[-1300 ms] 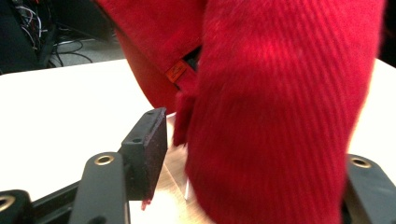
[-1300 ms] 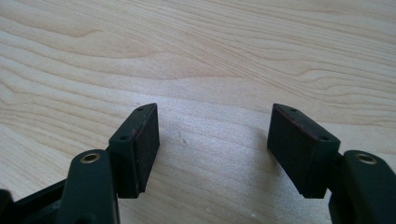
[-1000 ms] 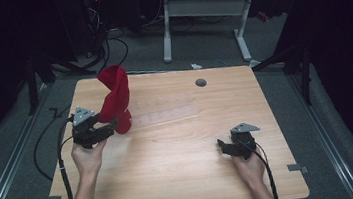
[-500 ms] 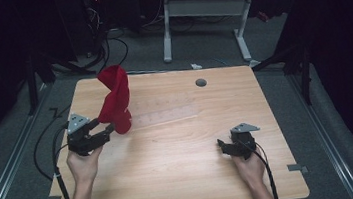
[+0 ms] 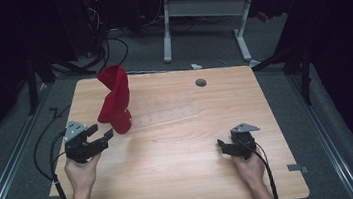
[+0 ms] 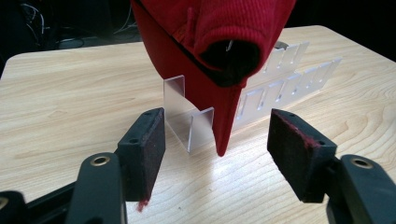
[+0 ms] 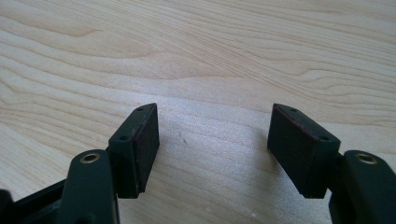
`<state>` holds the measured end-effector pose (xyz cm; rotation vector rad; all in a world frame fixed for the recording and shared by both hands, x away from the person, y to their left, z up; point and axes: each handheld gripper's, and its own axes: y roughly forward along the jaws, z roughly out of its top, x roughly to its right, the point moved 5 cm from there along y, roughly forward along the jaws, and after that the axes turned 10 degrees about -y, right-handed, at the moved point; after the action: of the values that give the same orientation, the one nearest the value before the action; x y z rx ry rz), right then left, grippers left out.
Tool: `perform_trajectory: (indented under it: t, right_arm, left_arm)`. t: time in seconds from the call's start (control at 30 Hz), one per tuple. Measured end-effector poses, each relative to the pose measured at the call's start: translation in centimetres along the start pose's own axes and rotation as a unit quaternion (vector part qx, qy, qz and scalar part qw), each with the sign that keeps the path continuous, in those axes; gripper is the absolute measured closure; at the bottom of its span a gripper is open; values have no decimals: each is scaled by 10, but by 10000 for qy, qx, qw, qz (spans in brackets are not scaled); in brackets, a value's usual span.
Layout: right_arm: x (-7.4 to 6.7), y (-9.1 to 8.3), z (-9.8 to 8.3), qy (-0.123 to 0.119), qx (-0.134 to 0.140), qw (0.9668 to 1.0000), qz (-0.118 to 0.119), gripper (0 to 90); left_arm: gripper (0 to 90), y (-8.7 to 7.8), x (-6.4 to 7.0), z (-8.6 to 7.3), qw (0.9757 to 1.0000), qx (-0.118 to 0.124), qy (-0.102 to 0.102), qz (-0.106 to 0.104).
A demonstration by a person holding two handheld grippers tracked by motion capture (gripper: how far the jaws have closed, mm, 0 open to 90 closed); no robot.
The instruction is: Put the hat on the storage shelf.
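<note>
**Table contents, largest first**

Light wooden table (image 5: 173, 180). Clear acrylic slotted rack (image 5: 166, 112), lying mid-table. Red knitted garment (image 5: 115, 102), draped upright over the rack's left end. Left gripper (image 5: 102, 136): jaws spread wide, empty, just before the garment. Right gripper (image 5: 221, 146): jaws parted, empty, low over bare wood, well apart.

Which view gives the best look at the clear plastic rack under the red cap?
The left gripper view: the clear rack and its slots stand close and sharp beneath the red cap. The high view shows it as a faint pale strip; the right gripper view has bare tabletop.
</note>
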<state>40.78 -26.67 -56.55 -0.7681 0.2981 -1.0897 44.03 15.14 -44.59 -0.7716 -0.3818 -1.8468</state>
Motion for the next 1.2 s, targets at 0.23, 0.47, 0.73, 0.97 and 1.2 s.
perform_trajectory:
  t: [0.23,0.47,0.73,0.97,1.2]
  right_arm:
    - [0,0,0,-2,0,10000,2,344]
    - [0,0,0,-3,0,10000,2,343]
    - [0,0,0,0,3,10000,6,344]
    - [0,0,0,-8,1,10000,4,343]
    - [0,0,0,-10,0,10000,4,343]
  left_arm:
    - [357,-2,-3,-8,10000,-36,-24,5]
    - [346,-5,-4,-16,10000,-76,-30,-5]
    - [338,-9,-7,-23,9999,-121,-72,7]
    - [338,-12,-12,-32,9997,-172,-168,45]
    - [339,-13,-18,-43,9992,-272,-278,83]
